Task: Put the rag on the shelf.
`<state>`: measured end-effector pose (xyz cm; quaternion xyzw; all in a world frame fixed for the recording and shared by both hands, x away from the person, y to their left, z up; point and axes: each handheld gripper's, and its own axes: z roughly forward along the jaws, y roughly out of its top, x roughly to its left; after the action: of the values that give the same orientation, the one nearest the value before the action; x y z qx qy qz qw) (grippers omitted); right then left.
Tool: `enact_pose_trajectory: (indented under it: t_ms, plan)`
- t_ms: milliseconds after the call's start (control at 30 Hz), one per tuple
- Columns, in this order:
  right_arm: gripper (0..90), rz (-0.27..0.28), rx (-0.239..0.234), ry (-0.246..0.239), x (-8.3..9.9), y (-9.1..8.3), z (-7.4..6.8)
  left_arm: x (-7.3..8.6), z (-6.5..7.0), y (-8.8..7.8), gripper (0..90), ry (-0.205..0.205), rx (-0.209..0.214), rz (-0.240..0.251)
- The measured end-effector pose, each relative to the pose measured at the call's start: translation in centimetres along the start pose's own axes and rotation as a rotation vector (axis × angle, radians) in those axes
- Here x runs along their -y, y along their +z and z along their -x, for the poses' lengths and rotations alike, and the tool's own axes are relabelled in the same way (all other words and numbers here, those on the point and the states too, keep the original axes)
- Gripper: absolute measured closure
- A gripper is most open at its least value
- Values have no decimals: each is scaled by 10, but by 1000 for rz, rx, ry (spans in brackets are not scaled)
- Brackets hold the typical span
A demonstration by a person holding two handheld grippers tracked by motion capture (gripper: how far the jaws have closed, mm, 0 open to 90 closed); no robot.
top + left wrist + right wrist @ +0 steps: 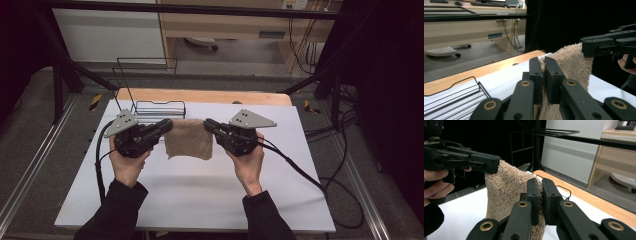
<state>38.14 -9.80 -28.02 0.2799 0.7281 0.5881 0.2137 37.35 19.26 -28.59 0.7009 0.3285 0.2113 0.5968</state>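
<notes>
A white table (200,200) with a wooden strip along its far edge fills the high view. Above its middle, a tan fluffy towel (189,139) hangs stretched between two hand-held grippers, its lower edge near the tabletop. The left gripper (167,125) pinches the towel's upper left corner; the right gripper (208,124) pinches the upper right corner. Each gripper view shows what the high view cannot: the black jaws closed almost together with towel pile squeezed between them, and the other gripper clamping the far corner. A black wire rack (159,107) stands at the table's back, just behind the left gripper.
</notes>
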Motion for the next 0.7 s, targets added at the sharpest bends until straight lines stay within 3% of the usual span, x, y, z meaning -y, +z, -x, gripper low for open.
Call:
enact_pose_trajectory:
  t_ms: [700]
  plan:
    - [853, 47, 3, -41, -41, 33, -11, -25, -25, -20, 844, 6, -63, 72]
